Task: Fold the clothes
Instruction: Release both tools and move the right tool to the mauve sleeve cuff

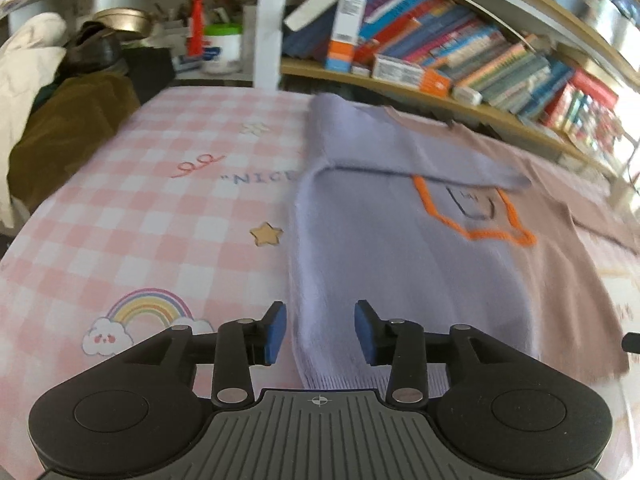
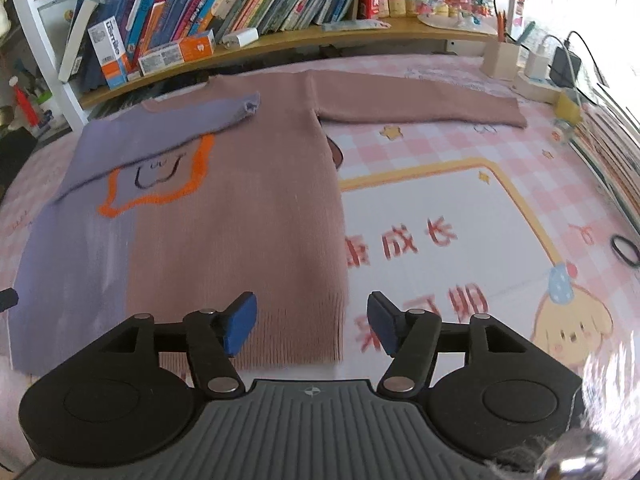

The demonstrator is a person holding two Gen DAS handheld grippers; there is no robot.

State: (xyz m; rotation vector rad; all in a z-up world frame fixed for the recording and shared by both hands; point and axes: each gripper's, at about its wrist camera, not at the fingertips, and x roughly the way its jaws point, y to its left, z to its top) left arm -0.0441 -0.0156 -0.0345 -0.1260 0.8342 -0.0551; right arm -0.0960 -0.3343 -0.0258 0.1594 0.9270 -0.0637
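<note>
A two-colour knit sweater (image 2: pixel 240 216) lies flat on the pink checked table cover (image 1: pixel 160 208): lilac on one half, dusty pink on the other, with an orange star outline (image 2: pixel 160 184) on the chest. Its lilac sleeve (image 2: pixel 168 128) is folded across the chest; the pink sleeve (image 2: pixel 420 100) stretches out sideways. My left gripper (image 1: pixel 320 330) hovers open over the lilac hem (image 1: pixel 360 384), nothing between its blue pads. My right gripper (image 2: pixel 312 326) stands open above the pink hem corner (image 2: pixel 320 332), gripping nothing.
A curved shelf packed with books (image 2: pixel 248 4) runs along the far edge. A brown and cream pile of clothes (image 1: pixel 60 120) lies at the left end. A charger and cables (image 2: pixel 560 68), a pen box and a black ring (image 2: pixel 625 251) sit at the right.
</note>
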